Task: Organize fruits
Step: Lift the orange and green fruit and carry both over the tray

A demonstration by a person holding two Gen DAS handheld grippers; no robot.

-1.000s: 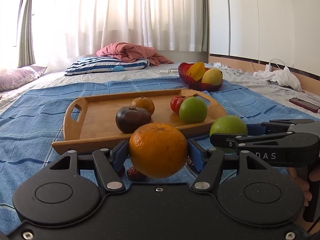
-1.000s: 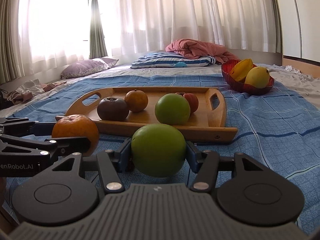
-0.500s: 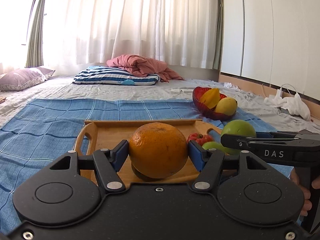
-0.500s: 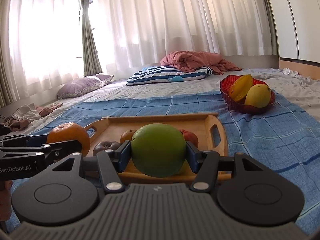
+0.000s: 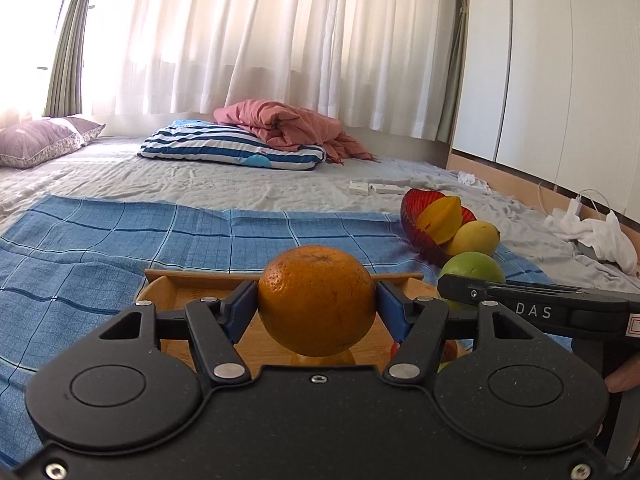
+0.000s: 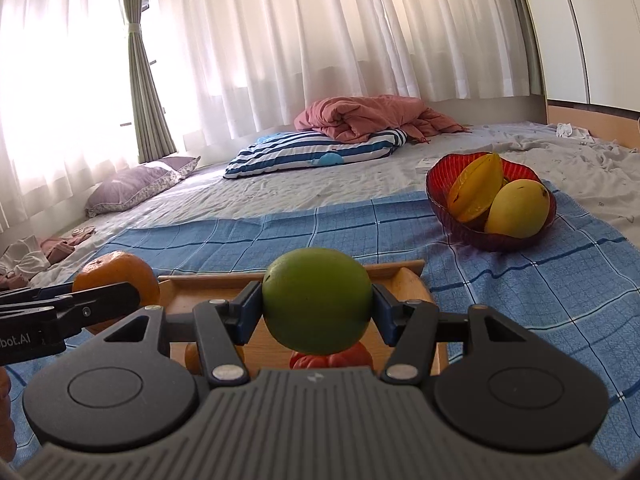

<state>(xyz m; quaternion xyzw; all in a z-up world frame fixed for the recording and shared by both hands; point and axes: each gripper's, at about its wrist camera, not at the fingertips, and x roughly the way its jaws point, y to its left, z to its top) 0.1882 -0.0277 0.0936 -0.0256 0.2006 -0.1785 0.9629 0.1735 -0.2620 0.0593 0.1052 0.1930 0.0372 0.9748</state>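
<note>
1. Orange rind is filling the left tongs [image 5: 316, 312]: the blue pads are pressing on both sides of the orange [image 5: 316, 300], about half open, and it is hanging clear above the wooden tray [image 5: 192, 280].
2. Green and smooth, the round green fruit [image 6: 316, 300] is sitting the same way in the right tongs [image 6: 316, 312], pinched at its widest part and also hanging over the tray.
3. Both fruits are looking firm and fairly heavy for their size; the orange's pebbled skin is likely giving the pads good purchase, while the green fruit's glossy skin is probably the more slippery of the two.
4. Gripping across the middle, as both tongs are doing, seems the safest hold, since a round fruit taken nearer its top or bottom would tend to squirt out.
5. Each fruit is lying squarely between its pads, not off to one side.
6. Below the green fruit, a red fruit [image 6: 340, 360] is resting in the tray, so any lowering there is calling for care.
7. Farther off on the blue checked cloth [image 6: 520, 280], a red bowl [image 6: 436, 188] is holding a star fruit [image 6: 476, 188] and a yellow mango [image 6: 518, 208].
</note>
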